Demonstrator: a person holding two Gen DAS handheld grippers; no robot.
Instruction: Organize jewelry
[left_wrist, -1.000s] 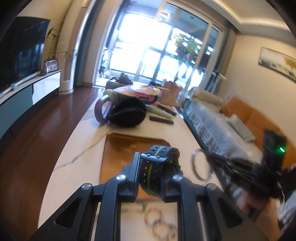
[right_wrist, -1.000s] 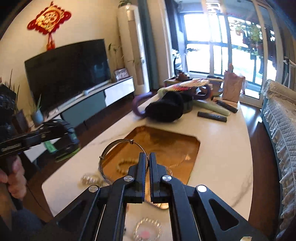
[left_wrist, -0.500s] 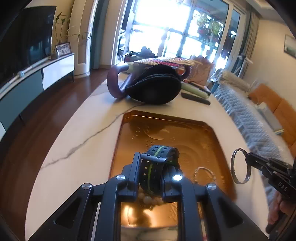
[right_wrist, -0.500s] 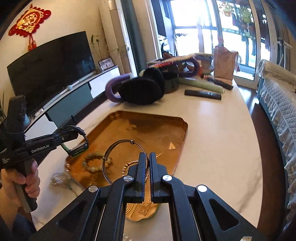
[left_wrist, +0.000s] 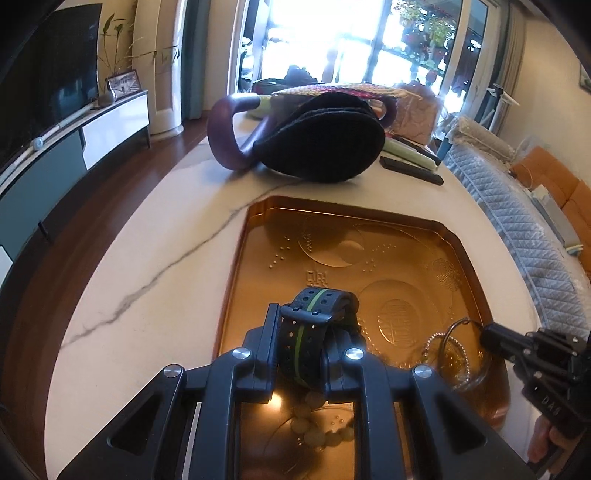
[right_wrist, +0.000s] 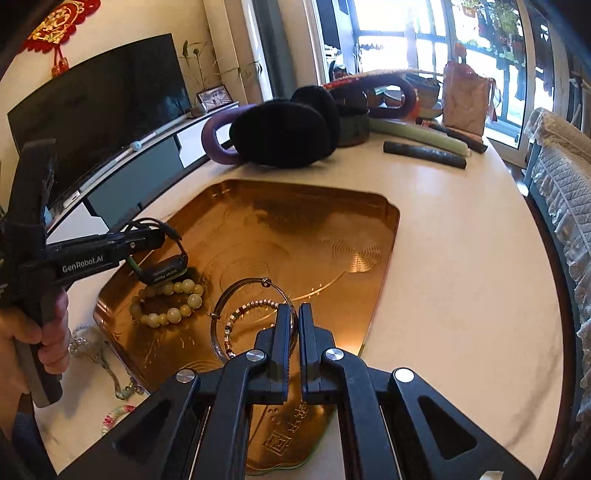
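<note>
Already in tray (right_wrist: 384, 221): bead bracelet (right_wrist: 166, 301), thin chain bracelet (right_wrist: 251, 306).

Left gripper (left_wrist: 301, 339): fingers clamped on watch (left_wrist: 314, 325), held low over tray's near left part, body just above beads, not yet released.

Right gripper (right_wrist: 291, 332): fingers pinched nearly together on bangle (right_wrist: 251, 317), low over tray by chain bracelet; touching tray or not, cannot tell.

Left on table (right_wrist: 461, 277), outside tray's near left corner: clear bead piece (right_wrist: 83, 341), pendant cord (right_wrist: 118, 384), pink-green bracelet (right_wrist: 116, 415).

Judged about halfway.

Home living room: television (right_wrist: 103, 110), sofa (left_wrist: 554, 192)
</note>
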